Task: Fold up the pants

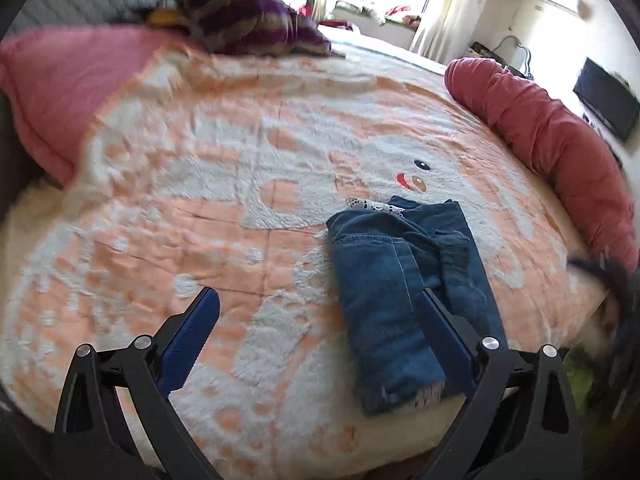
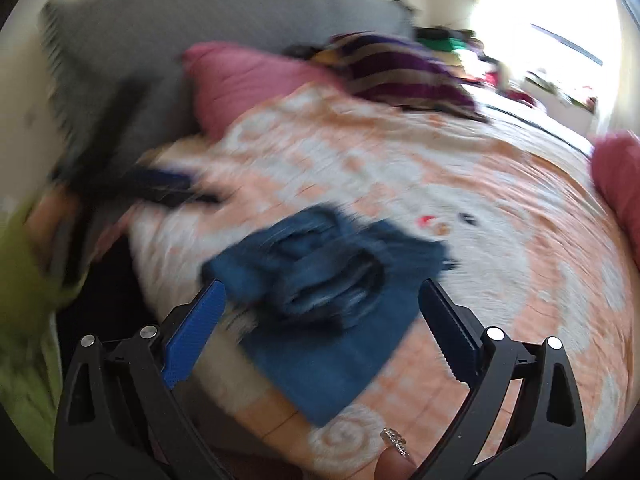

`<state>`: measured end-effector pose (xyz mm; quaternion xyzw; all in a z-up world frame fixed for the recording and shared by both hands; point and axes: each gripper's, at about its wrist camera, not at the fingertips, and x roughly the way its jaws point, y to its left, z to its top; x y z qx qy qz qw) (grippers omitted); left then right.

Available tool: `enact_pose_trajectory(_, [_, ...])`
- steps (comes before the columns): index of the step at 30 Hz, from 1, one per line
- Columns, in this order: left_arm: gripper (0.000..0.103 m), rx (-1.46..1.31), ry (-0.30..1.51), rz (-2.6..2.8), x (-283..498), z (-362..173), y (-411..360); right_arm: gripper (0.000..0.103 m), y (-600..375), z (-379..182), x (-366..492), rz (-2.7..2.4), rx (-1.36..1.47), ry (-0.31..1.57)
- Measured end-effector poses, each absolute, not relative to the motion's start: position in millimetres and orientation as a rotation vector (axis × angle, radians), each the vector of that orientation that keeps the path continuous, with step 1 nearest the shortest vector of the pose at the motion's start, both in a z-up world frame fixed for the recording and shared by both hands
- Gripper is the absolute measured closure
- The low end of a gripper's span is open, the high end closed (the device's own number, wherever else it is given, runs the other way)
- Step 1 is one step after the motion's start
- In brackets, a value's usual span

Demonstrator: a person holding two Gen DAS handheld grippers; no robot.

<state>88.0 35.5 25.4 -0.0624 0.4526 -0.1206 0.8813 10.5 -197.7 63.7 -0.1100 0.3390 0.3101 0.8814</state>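
The blue denim pants (image 1: 404,296) lie folded into a narrow stack on the orange-and-white blanket (image 1: 224,184), with white lace showing at the far end. My left gripper (image 1: 318,304) is open and empty, hovering above the blanket with its right finger over the pants' edge. In the blurred right wrist view the pants (image 2: 328,300) lie between the fingers of my right gripper (image 2: 322,294), which is open and empty above them. The left gripper also shows in the right wrist view (image 2: 160,188), blurred, at the left.
A pink pillow (image 1: 68,80) lies at the far left and a red rolled duvet (image 1: 556,136) along the right. A purple striped blanket (image 1: 248,20) sits at the head. A grey headboard (image 2: 192,40) is behind. The bed edge is close below.
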Motion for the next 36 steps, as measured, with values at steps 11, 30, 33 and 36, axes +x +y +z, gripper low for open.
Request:
enact_pose_trajectory(11, [0.055, -0.136, 1.142, -0.363, 150, -33, -4, 0.068, -88, 22, 7, 0.860, -0.604, 0.693])
enact_pose_trajectory(30, [0.052, -0.087, 1.051, -0.352, 141, -25, -11, 0.081, -106, 8, 8, 0.947, -0.491, 0.803])
enact_pose_trajectory(33, [0.051, -0.065, 1.009, -0.346, 134, -13, -14, 0.077, -124, 32, 3, 0.947, -0.381, 0.754])
enact_pose_trajectory(36, [0.046, -0.037, 0.965, -0.335, 127, 0, -16, 0.061, -143, 47, 1, 0.899, -0.286, 0.710])
